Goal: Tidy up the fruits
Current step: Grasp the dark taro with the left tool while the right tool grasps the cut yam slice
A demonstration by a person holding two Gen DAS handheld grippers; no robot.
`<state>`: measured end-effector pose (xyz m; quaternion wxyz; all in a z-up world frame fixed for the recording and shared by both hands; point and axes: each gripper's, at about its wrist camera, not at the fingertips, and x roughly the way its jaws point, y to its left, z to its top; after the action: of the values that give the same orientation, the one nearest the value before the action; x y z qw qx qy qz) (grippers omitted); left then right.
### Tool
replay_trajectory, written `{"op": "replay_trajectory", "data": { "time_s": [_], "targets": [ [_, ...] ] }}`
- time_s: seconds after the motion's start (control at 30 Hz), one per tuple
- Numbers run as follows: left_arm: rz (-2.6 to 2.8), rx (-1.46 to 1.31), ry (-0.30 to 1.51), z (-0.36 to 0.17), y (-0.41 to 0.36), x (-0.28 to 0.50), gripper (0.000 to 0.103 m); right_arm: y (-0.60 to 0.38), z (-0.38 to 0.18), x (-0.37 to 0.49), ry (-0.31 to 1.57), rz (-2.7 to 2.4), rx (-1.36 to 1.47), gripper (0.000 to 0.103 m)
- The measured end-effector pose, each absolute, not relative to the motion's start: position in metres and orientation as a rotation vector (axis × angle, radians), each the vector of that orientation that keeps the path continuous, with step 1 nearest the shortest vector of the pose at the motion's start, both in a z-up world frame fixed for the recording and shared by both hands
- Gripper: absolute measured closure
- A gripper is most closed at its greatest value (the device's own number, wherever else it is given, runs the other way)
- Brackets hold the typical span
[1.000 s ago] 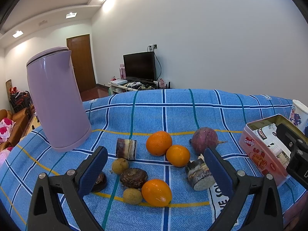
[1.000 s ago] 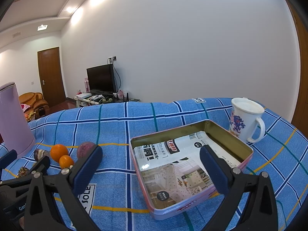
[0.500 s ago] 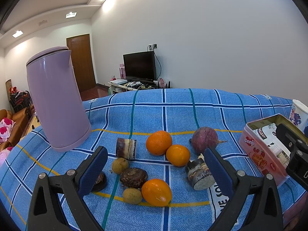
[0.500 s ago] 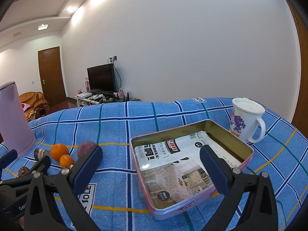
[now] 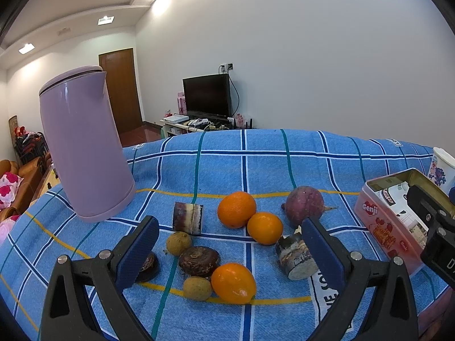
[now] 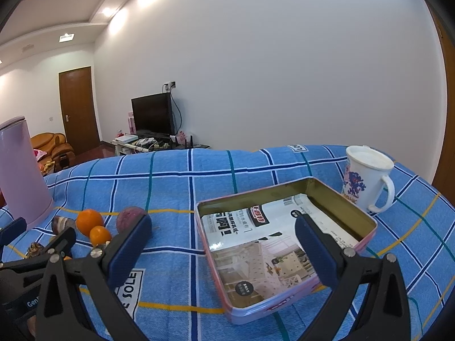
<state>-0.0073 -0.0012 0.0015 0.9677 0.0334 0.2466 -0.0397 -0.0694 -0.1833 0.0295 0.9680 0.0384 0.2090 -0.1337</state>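
Fruit lies scattered on the blue checked cloth right ahead of the left gripper, whose jaws stand wide apart and empty; the nearest orange sits between and just beyond its fingers. Off to the right, the right gripper, equally spread, hovers over the open tin.

From my left wrist view, the left gripper's finger covers most of a dark round piece; can't identify it. Mug is cut by the right edge. Right gripper body blocks part of the tin. In right wrist view, fruit behind the left gripper is mostly hidden.
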Motion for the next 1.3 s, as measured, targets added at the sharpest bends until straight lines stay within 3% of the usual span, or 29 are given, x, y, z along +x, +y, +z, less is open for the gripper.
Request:
{"op": "replay_trajectory", "data": {
  "time_s": [0.33, 0.5, 0.73, 0.87, 1.07, 1.2, 1.3],
  "targets": [
    [-0.016, 0.038, 0.53, 0.014, 0.046, 0.011, 0.002, -0.18, 0.027, -0.065, 0.443, -0.21, 0.071, 0.001],
    [0.041, 0.046, 0.565, 0.015, 0.081, 0.022, 0.002, -0.165, 0.022, -0.059, 0.478, -0.126, 0.035, 0.017],
    [0.016, 0.025, 0.664, 0.006, 0.111, 0.028, 0.002, -0.134, 0.016, -0.037, 0.576, 0.061, 0.047, 0.02],
    [-0.002, 0.048, 0.707, -0.002, 0.116, 0.03, 0.002, -0.11, 0.003, -0.013, 0.688, 0.113, 0.005, 0.04],
    [-0.09, 0.049, 0.787, -0.013, 0.118, 0.029, 0.002, -0.091, -0.017, 0.013, 0.837, 0.144, -0.012, 0.041],
    [-0.065, 0.117, 0.825, -0.021, 0.11, 0.031, 0.002, -0.084, -0.026, 0.022, 0.903, 0.154, -0.031, 0.051],
    [-0.059, 0.119, 0.841, -0.025, 0.11, 0.032, 0.002, -0.079, -0.028, 0.02, 0.912, 0.155, -0.063, 0.053]
  ]
}}
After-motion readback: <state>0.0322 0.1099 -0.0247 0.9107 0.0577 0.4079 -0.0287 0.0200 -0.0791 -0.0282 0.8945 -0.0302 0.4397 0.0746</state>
